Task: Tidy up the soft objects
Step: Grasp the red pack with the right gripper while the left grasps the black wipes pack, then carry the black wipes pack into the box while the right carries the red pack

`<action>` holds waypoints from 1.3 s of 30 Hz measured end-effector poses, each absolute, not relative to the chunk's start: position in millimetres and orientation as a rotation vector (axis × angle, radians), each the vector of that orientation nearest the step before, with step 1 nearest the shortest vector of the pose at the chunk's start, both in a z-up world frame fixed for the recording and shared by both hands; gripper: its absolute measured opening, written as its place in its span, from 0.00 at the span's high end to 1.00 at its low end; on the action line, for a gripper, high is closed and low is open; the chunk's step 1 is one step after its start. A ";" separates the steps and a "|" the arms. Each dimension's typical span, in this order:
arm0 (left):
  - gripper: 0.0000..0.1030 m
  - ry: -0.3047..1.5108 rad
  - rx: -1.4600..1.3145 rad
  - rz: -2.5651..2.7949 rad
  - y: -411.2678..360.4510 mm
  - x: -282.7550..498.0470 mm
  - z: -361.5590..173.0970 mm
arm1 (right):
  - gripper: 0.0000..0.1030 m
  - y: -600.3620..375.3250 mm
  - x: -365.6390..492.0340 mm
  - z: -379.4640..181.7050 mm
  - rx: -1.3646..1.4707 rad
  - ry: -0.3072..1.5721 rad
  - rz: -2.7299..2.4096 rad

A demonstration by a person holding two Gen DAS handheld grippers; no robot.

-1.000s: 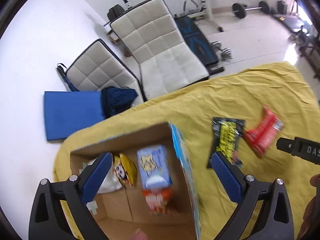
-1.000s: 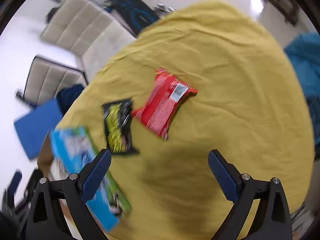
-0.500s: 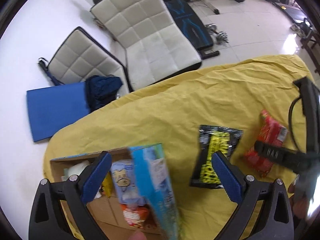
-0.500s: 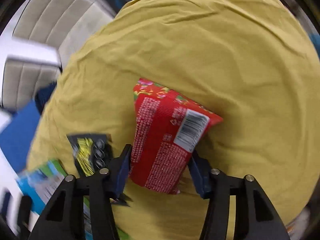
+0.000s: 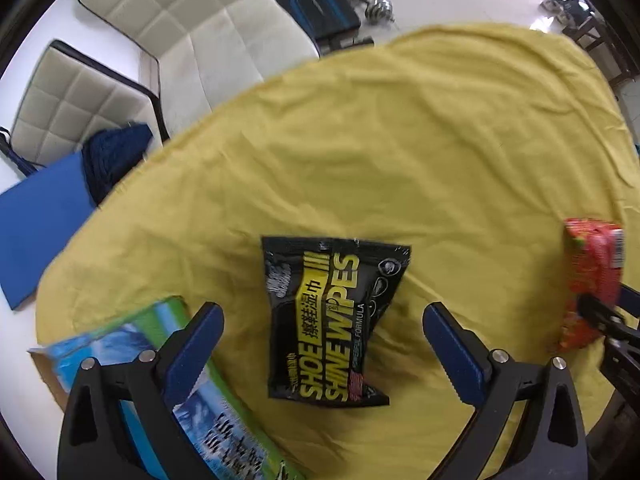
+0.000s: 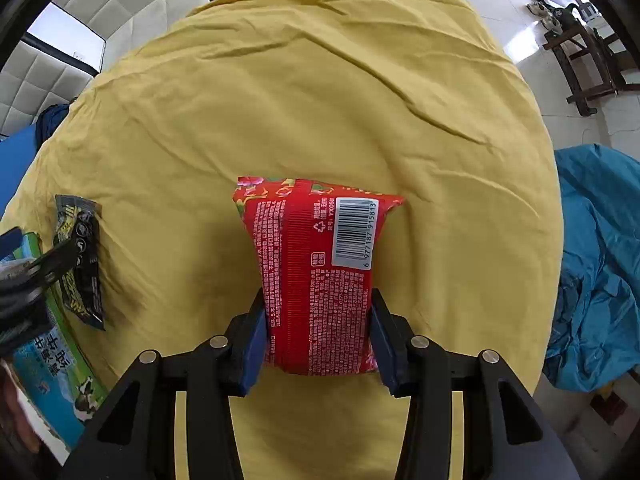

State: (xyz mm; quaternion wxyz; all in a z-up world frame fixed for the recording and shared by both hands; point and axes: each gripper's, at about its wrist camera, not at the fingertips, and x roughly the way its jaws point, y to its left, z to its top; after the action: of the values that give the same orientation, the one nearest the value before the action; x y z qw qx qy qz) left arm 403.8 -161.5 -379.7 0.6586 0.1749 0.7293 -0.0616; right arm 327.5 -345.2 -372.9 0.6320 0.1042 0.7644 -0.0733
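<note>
Right wrist view: the right tongs (image 6: 318,344) are clenched on a red packet (image 6: 316,268), blue pads pressing its two long sides near the lower end. Barcode label faces up, at the packet's far right corner. The packet's far end reaches out over the yellow cloth (image 6: 320,92) that covers the desk; whether it rests on the cloth or is lifted clear, cannot tell. Off to the left, a black wipes pack (image 6: 80,268) lies flat on the cloth, with the left tongs partly over it. Beyond the cloth's right edge, a crumpled teal sheet (image 6: 600,264).

Left wrist view: the left tongs (image 5: 322,354) are released, fingers spread wide, hovering above the black wipes pack (image 5: 332,320), which sits between them and touches neither. Just left of the near finger, a blue and green box flap (image 5: 188,408). At the right edge, the red packet (image 5: 592,280) in the other tongs. Farther off, past the cloth, two padded cream chairs (image 5: 192,20) and a blue mat (image 5: 36,220) on the floor.
</note>
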 end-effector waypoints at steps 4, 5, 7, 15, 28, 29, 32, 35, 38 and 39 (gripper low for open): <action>0.05 1.738 0.338 -0.148 -153.2 403.0 -401.6 | 0.53 -340.0 331.8 -374.2 0.226 1.758 -0.155; 0.15 1.752 0.330 -0.145 -151.2 402.2 -406.2 | 0.53 -339.1 333.0 -375.3 0.228 1.761 -0.153; 0.24 1.760 0.301 -0.155 -148.9 400.3 -410.7 | 0.53 -344.1 343.8 -379.8 0.234 1.767 -0.152; 0.52 1.707 0.235 -0.167 -155.8 377.8 -391.7 | 0.53 -349.7 359.0 -390.6 0.267 1.791 -0.127; 0.52 1.688 0.204 -0.235 -179.4 233.0 -377.0 | 0.54 -340.1 268.1 -381.8 0.216 1.854 -0.054; 0.52 1.699 0.208 -0.245 -179.9 223.5 -378.8 | 0.54 -338.9 261.1 -381.7 0.205 1.854 -0.061; 0.52 1.695 0.267 -0.246 -183.2 201.7 -385.4 | 0.54 -334.9 243.9 -384.4 0.176 1.853 -0.080; 0.51 1.704 0.296 -0.242 -192.1 197.6 -394.8 | 0.53 -332.3 239.5 -389.8 0.161 1.843 -0.111; 0.50 1.685 0.297 -0.234 -204.4 206.0 -395.7 | 0.51 -333.1 241.9 -391.9 0.175 1.820 -0.142; 0.49 1.683 0.289 -0.229 -201.2 200.0 -400.0 | 0.50 -334.2 242.8 -393.2 0.192 1.818 -0.152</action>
State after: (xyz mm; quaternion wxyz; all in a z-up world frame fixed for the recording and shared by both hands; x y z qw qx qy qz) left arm 200.0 -201.2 -400.0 0.6514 0.1274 0.7411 -0.1009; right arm 242.8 -334.2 -393.2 0.6079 0.0830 0.7869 -0.0657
